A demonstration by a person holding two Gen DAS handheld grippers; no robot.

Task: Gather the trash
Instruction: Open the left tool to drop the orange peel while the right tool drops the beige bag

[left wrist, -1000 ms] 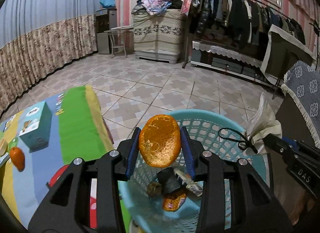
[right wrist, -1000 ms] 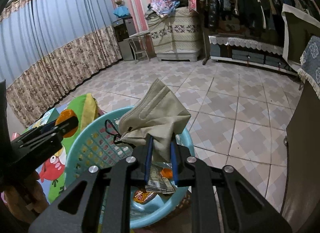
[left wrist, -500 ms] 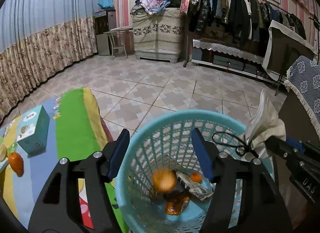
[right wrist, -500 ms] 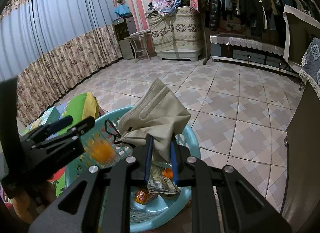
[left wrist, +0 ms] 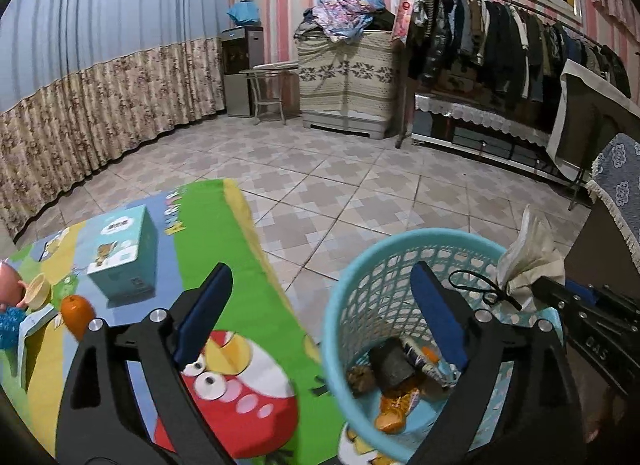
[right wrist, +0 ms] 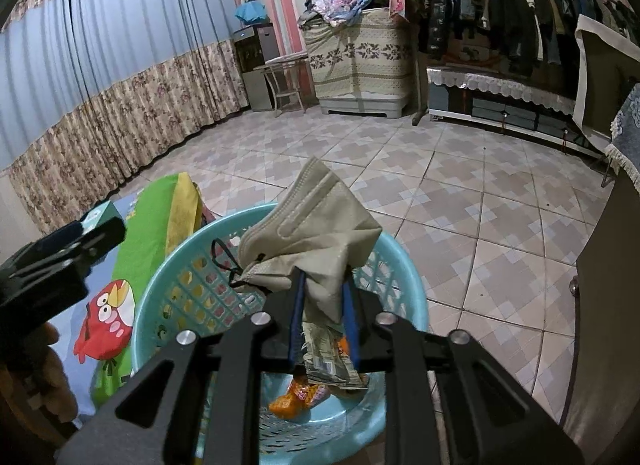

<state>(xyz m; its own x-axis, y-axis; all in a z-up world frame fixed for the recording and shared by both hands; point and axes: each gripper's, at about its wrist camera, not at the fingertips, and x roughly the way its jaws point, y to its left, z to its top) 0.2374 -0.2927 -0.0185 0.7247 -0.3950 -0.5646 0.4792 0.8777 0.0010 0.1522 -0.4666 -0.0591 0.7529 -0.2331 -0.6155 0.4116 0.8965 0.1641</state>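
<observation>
A teal plastic basket [left wrist: 340, 305] stands on the floor beside the play mat, with wrappers and orange scraps [left wrist: 394, 405] at its bottom. My left gripper [left wrist: 320, 269] hangs over the basket's left rim. Its jaws are opening wide and nothing is between them. My right gripper [right wrist: 324, 279] is over the basket [right wrist: 168, 265], and its jaws are opening slightly. They still pinch a beige face mask [right wrist: 316, 233] with black ear loops. In the left wrist view the mask [left wrist: 528, 265] hangs at the basket's right rim.
A colourful play mat [left wrist: 224, 249] with a red bird lies left of the basket. On it are a teal box [left wrist: 124, 253], a small orange [left wrist: 76, 313] and toys at the far left. A dark cabinet [right wrist: 600, 305] stands on the right. Tiled floor stretches beyond.
My left gripper let go of the orange peel, which fell into the basket. Its jaws then spread wide and it swung left toward the mat. The right gripper kept hold of the mask.
</observation>
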